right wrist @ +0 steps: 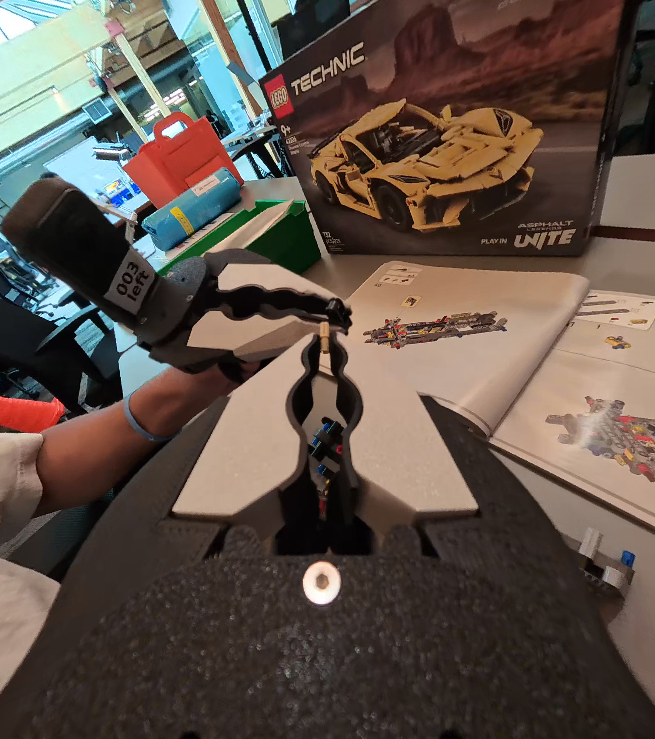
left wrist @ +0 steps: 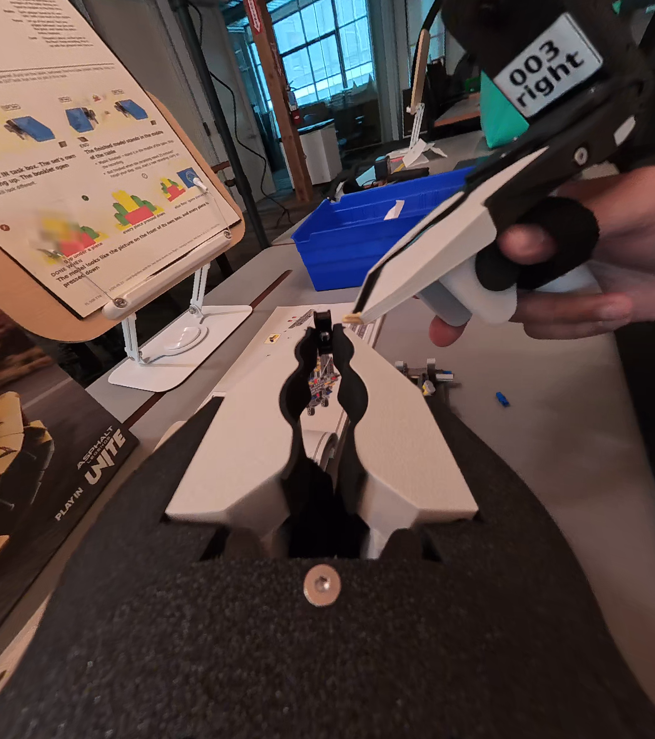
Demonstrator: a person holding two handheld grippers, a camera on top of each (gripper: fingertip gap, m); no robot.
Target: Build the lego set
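Between left hand-held gripper [left wrist: 322, 334] fingertips, black connector [left wrist: 322, 323]; tan pin [right wrist: 324, 338] pinched in right hand-held gripper [right wrist: 324, 347].

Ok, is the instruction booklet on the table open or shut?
Open. The white paper instruction booklet lies spread flat on the table, two pages of printed build diagrams showing either side of its centre fold.

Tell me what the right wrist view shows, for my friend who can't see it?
The right tool pinches a small tan peg just below a small black piece gripped by the left tool, both held above an open instruction booklet on a pale table. A toy set box picturing a yellow car stands behind.
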